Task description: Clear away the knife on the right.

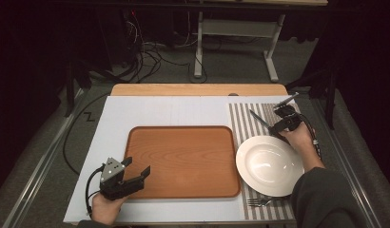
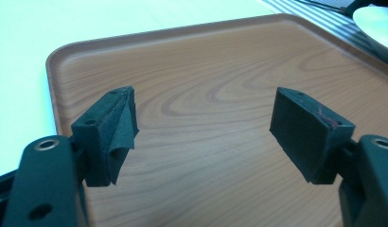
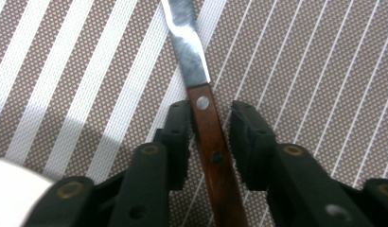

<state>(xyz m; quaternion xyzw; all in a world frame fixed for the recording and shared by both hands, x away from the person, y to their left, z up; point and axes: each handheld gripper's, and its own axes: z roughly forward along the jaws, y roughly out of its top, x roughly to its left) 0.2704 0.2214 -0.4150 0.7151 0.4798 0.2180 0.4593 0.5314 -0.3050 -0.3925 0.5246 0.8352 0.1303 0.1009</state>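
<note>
The right gripper point(image 3: 208, 130) sits low over the striped placemat point(image 3: 64, 71), jaws straddling the wooden handle of a knife point(image 3: 201, 90). The left jaw looks to be touching the handle; a gap shows on the right side — so it brackets the knife w/o a firm clamp yet, as far as the right gripper view shows. The knife lies on the mat beyond the white plate point(image 1: 269, 164), blade pointing away from the hand.

Risks, judged from here: the hold is near the blade end of the handle & off-centre, so closing may nudge the knife sideways or let it pivot on lift. The smooth handle could slip. The plate rim is close to the hand — a swing toward the tray point(image 1: 183, 161) could clip it.

The left gripper point(image 2: 204, 125) hovers over the tray's near-left corner, jaws wide apart, nothing between them. One pad point(image 2: 119, 132) has a peeling cover — weaker grip there.

A fork point(image 1: 259, 202) lies at the mat's near edge.

No brands, labels or legible writing anywhere.
</note>
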